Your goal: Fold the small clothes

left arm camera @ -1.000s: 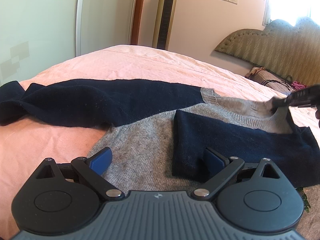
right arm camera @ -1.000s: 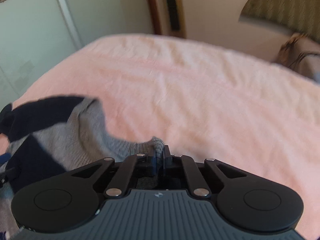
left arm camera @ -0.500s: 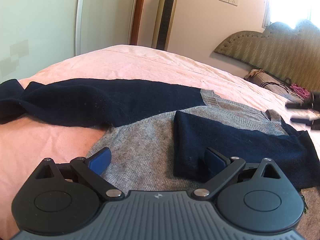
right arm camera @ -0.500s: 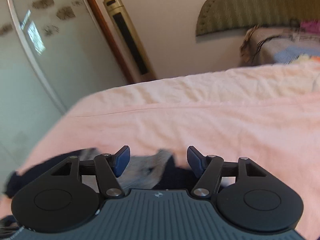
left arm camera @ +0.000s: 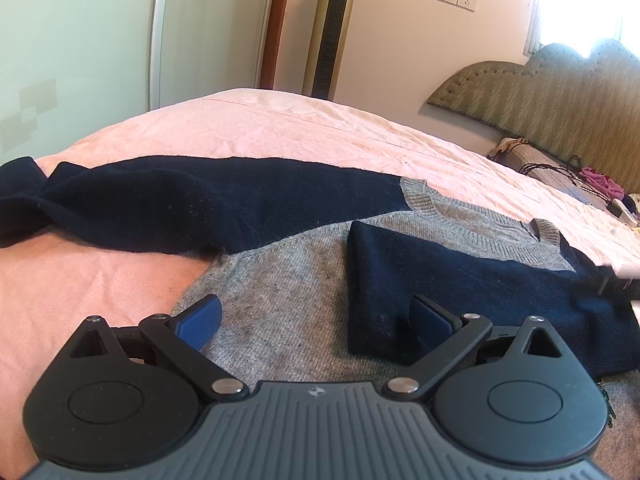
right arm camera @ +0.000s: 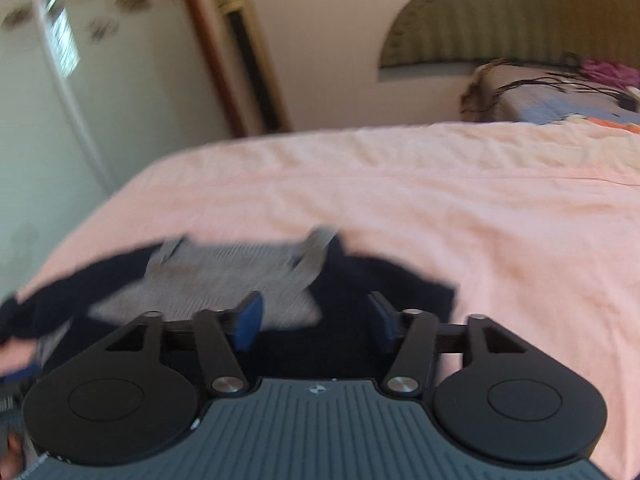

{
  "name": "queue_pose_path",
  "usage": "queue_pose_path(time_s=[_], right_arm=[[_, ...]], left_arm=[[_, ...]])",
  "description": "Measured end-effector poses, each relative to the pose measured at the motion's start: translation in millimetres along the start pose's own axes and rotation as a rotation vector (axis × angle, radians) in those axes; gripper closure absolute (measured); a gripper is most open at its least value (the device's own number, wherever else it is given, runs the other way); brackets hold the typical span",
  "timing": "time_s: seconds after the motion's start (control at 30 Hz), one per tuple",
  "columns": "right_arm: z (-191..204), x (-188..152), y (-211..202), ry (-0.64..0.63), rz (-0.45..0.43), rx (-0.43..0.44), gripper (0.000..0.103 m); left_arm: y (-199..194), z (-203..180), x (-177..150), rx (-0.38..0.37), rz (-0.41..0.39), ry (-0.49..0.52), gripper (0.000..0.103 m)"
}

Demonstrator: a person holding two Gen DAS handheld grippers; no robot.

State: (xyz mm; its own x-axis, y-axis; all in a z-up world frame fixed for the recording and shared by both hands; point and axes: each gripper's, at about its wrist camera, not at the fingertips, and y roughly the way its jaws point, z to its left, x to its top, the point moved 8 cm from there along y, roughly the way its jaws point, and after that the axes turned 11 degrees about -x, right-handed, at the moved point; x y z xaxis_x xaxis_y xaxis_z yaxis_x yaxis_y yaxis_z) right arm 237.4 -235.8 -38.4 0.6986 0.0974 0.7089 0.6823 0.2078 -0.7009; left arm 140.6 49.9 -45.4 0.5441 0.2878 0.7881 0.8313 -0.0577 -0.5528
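Observation:
A grey sweater (left arm camera: 280,292) with navy sleeves lies flat on the pink bed (left arm camera: 280,128). Its left sleeve (left arm camera: 180,204) stretches out to the left. The right sleeve (left arm camera: 460,284) is folded across the chest. My left gripper (left arm camera: 314,320) hovers open over the grey body, nothing between its blue pads. In the right wrist view the sweater (right arm camera: 224,276) is blurred, and my right gripper (right arm camera: 314,322) stands open above its navy sleeve (right arm camera: 360,280), holding nothing. A dark tip of the right gripper (left arm camera: 616,284) shows at the left wrist view's right edge.
A padded headboard (left arm camera: 560,96) and a pillow with cables and small items (left arm camera: 568,176) lie at the far right. A tower fan (left arm camera: 332,28) and a glass wardrobe door (left arm camera: 76,36) stand behind the bed. Bare pink sheet (right arm camera: 480,208) spreads beyond the sweater.
My right gripper let go of the grey collar, opened, and drew back toward the folded navy sleeve. The collar now lies flat. The left gripper has not moved.

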Motion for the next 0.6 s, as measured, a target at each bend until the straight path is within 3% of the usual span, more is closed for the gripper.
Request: queue_pose_path(time_s=[0.1,0.2,0.27,0.33,0.4,0.43,0.5,0.6], right_arm=[[-2.8,-12.5,7.0,-0.109,-0.065,-0.098,0.035],[-4.3,-5.3,2.6,-0.050,-0.026,-0.200,0.036],[17.6,-8.2,-12.9,-0.063,-0.056,-0.183,0.036],[39.3,-22.2,-18.7,-0.107,-0.070,-0.122,0.013],[40.6,-42.7,-9.4,-0.145,-0.048,-0.146,0.006],[36.4,-46.2,-13.0,-0.119,-0.087,-0.131,0.004],[32.6,-44.1,-16.6,-0.077,-0.094,-0.109,0.003],[36.4,-44.2,-14.7,-0.095,-0.087,-0.104,0.000]], left_arm=[[-0.2,-0.2,-0.4,0.001,0.002,0.002,0.002],[0.9,-0.1,-0.6,0.007,0.006,0.008,0.002],[-0.2,-0.4,-0.4,0.020,0.010,0.018,0.002],[-10.9,3.2,3.1,0.041,-0.003,0.028,0.002],[-34.6,15.7,12.3,0.029,-0.055,0.012,0.002],[-48.7,26.7,18.5,0.029,-0.093,-0.005,0.002],[-73.5,58.4,34.4,0.095,-0.165,0.002,0.002],[-91.2,130.2,52.1,0.280,-0.154,-0.046,0.002]])
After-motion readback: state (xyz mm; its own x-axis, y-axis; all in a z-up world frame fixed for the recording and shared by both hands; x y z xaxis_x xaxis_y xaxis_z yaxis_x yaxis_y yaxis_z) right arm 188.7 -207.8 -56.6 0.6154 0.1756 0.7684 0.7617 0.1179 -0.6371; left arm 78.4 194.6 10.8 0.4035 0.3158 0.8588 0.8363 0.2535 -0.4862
